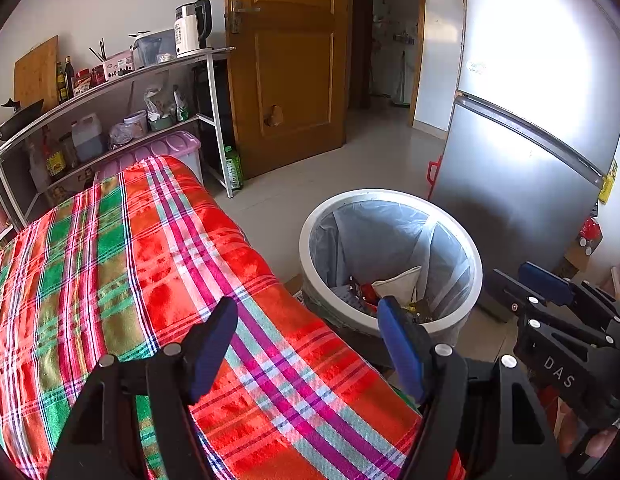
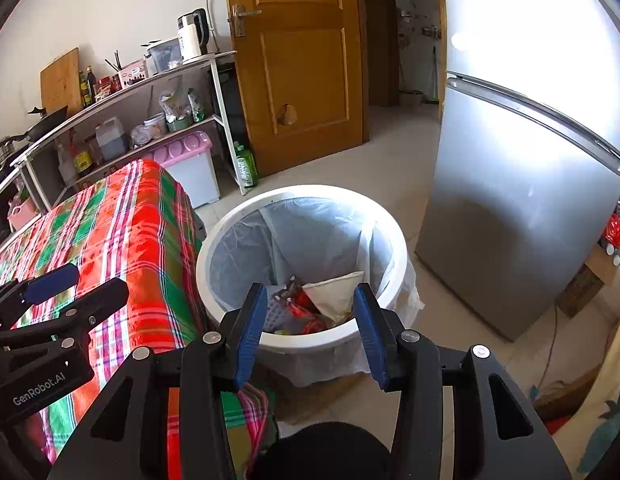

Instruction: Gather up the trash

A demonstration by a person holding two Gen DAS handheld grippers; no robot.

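A white round trash bin (image 1: 390, 194) (image 2: 302, 191) with a clear liner stands on the floor beside the table. Inside lie a white paper pouch (image 2: 334, 294) (image 1: 398, 282) and red wrappers (image 2: 306, 312). My left gripper (image 1: 306, 312) hovers open over the plaid-covered table (image 1: 150, 260), with nothing between its blue pads. Over the near rim of the bin, my right gripper (image 2: 310, 294) is also open and holds nothing. Each gripper shows in the other's view: the right gripper (image 1: 524, 280) at the right edge, the left gripper (image 2: 102, 280) at the left edge.
A silver fridge (image 2: 510, 208) stands right of the bin. Behind are a wooden door (image 2: 302, 60), a metal shelf (image 1: 150, 68) with a kettle, bottles and jars, a pink-lidded box (image 2: 190, 152) and a green bottle (image 2: 246, 166). A cardboard box (image 2: 590, 280) sits by the fridge.
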